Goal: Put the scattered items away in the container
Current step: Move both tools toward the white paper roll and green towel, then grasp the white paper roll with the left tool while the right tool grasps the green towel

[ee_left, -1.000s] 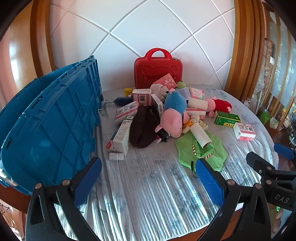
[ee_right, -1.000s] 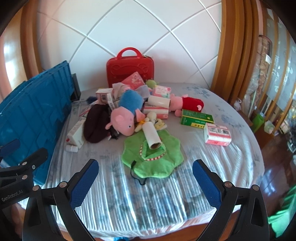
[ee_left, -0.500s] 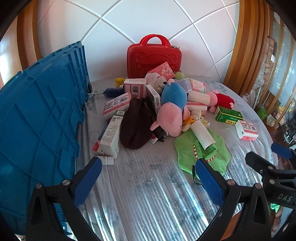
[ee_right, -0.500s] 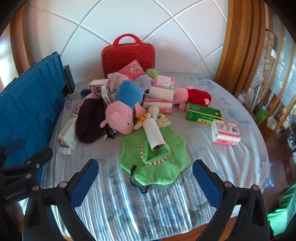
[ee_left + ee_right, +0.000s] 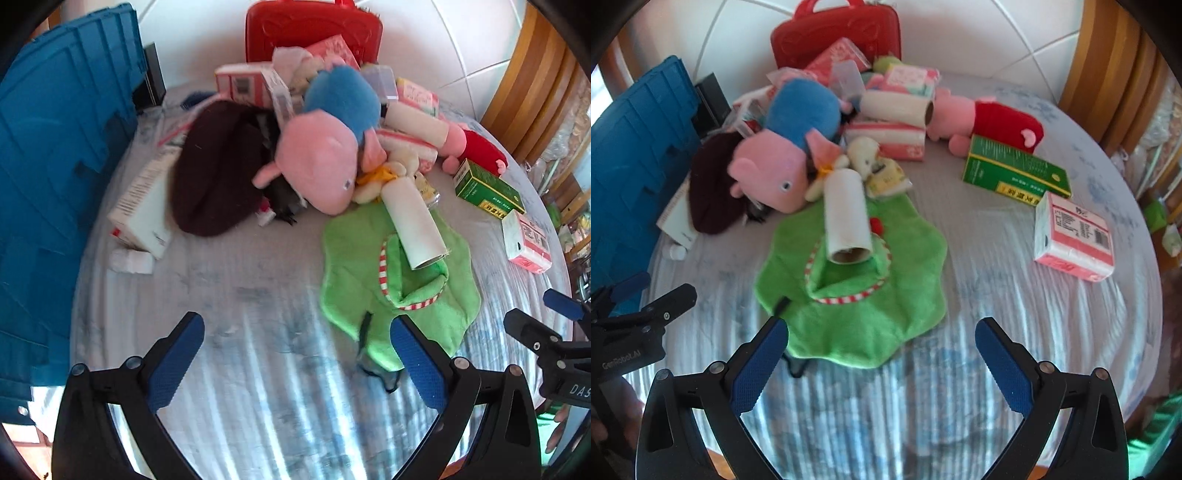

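A blue crate (image 5: pixel 48 177) stands at the table's left; it also shows in the right wrist view (image 5: pixel 631 162). A pile lies mid-table: a pink and blue plush pig (image 5: pixel 325 147), a dark brown hat (image 5: pixel 218 170), a white roll (image 5: pixel 410 218) on a green cloth (image 5: pixel 391 280), boxes and a red case (image 5: pixel 314 33). My left gripper (image 5: pixel 295 354) is open and empty above the bare cloth in front of the pile. My right gripper (image 5: pixel 882 362) is open and empty at the near edge of the green cloth (image 5: pixel 857 295).
A green box (image 5: pixel 1015 173) and a pink tissue pack (image 5: pixel 1075 236) lie to the right. A second plush pig in red (image 5: pixel 990 118) lies behind them. A white box (image 5: pixel 144 206) and a small white bottle (image 5: pixel 129 260) lie beside the crate. The round table's edge (image 5: pixel 1145 258) curves at right.
Both grippers have moved forward and lower toward the pile, so the items look larger. Both stay open and empty. Nothing on the table has moved.
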